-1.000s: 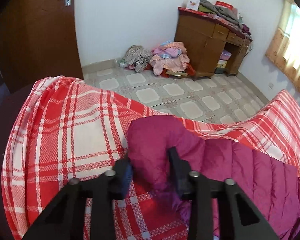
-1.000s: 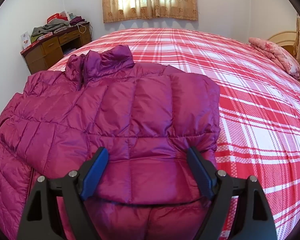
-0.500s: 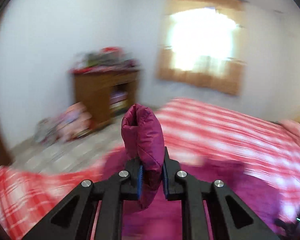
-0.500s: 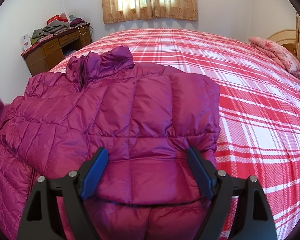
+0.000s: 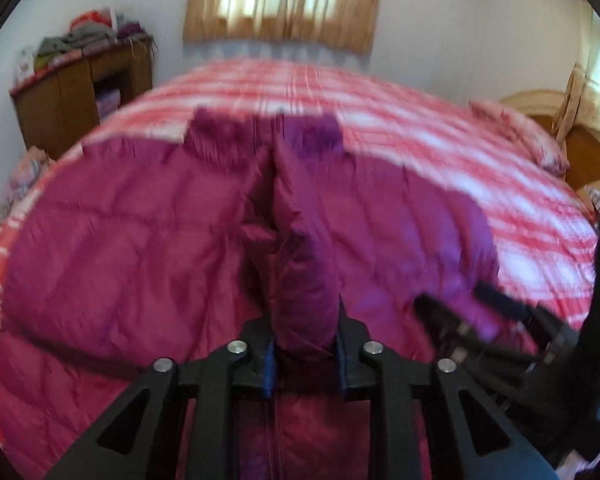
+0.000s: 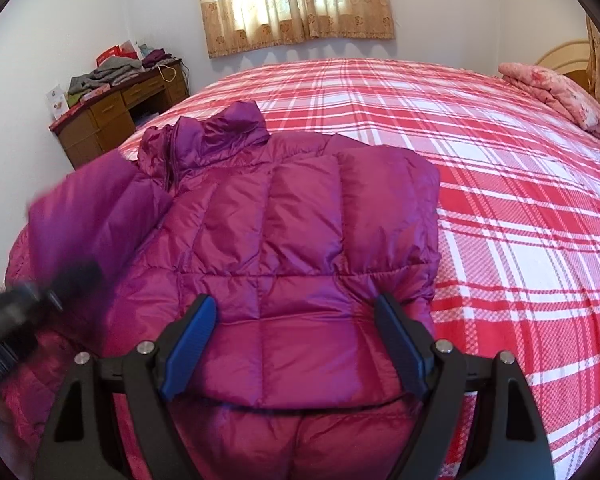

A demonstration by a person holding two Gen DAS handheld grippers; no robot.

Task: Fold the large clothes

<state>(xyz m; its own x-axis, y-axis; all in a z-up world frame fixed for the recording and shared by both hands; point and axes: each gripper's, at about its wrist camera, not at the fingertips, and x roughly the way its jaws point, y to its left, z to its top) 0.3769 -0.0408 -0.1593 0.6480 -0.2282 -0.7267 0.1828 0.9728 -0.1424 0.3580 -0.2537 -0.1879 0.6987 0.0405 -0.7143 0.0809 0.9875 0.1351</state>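
A magenta puffer jacket lies front-up on a red and white plaid bed, collar toward the window. Its right sleeve is folded across the chest. My left gripper is shut on the jacket's left sleeve and holds it above the jacket body. In the right wrist view that sleeve and the left gripper come in blurred from the left. My right gripper is open and empty, hovering just above the folded sleeve; it also shows in the left wrist view.
A wooden desk piled with clothes stands by the left wall. A pink folded blanket lies at the bed's far right by the headboard. A curtained window is behind the bed.
My left gripper closed on the left sleeve at the bed's edge, lifted it and swung it in over the jacket's body. The right gripper stayed still and open.
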